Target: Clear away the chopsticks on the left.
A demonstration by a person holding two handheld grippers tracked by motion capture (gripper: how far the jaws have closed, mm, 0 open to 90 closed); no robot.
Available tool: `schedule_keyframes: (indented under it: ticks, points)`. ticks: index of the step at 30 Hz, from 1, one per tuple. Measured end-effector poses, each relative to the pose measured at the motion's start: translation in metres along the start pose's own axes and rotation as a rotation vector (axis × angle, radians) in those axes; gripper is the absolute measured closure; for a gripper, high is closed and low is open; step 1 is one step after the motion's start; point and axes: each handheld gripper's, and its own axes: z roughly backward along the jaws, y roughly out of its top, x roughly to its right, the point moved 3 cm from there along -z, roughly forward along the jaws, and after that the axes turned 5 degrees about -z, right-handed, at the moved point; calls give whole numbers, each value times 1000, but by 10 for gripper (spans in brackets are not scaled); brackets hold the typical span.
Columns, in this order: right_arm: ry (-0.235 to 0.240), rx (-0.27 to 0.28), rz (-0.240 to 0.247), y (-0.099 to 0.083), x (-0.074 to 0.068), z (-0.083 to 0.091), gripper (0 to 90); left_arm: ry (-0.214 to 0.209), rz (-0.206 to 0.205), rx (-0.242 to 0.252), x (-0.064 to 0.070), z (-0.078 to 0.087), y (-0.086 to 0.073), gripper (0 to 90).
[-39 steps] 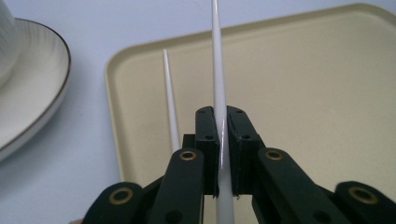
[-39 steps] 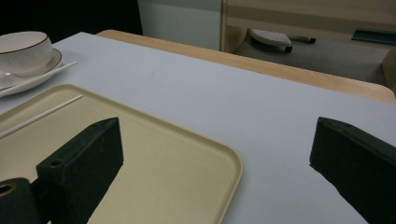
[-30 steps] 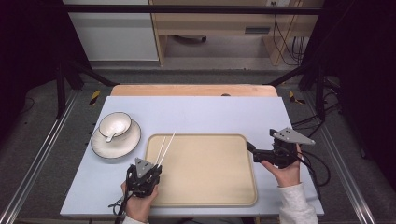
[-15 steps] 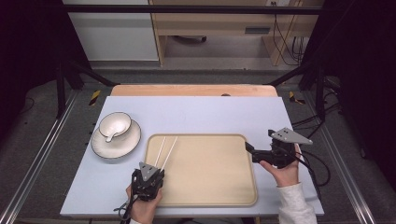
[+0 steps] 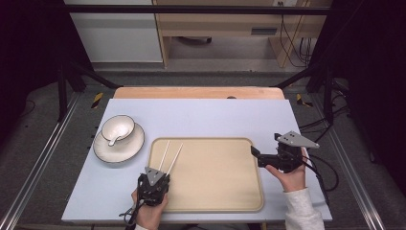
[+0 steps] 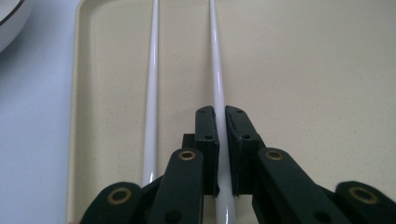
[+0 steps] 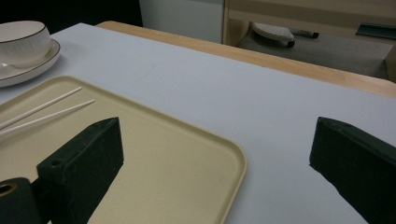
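Two white chopsticks (image 5: 168, 156) lie on the beige tray (image 5: 220, 201), near its left edge, side by side and a little spread at the far ends. The left gripper (image 5: 154, 181) sits at their near ends. In the left gripper view its jaws are closed on one chopstick (image 6: 217, 93), which runs straight out between the black pads; the other chopstick (image 6: 152, 93) lies free just beside it, toward the tray rim. The right gripper (image 5: 258, 158) is at the right edge of the tray, well apart from the chopsticks, with its jaws wide apart and nothing between them.

I count two chopsticks, one tray, one plate (image 5: 106, 152) and one bowl (image 5: 118, 127) standing on that plate, to the left of the tray on the pale blue table (image 5: 215, 115).

Compared with one second ago, the left gripper has moved to the right, from the table beside the tray onto the near ends of the chopsticks. The right gripper has stayed almost in its place.
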Motion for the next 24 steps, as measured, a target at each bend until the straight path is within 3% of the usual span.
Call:
schedule_keyframes:
  ticks: [13, 18, 24]
  points:
    - [-2, 2, 2, 0, 0, 0, 32, 0, -6, 0, 3, -1, 1, 838]
    - [-1, 3, 1, 0, 0, 0, 32, -18, -5, -3, 4, 0, 3, 822]
    - [-1, 9, -7, 1, 1, 2, 32, -54, -14, 52, -1, 11, 16, 779]
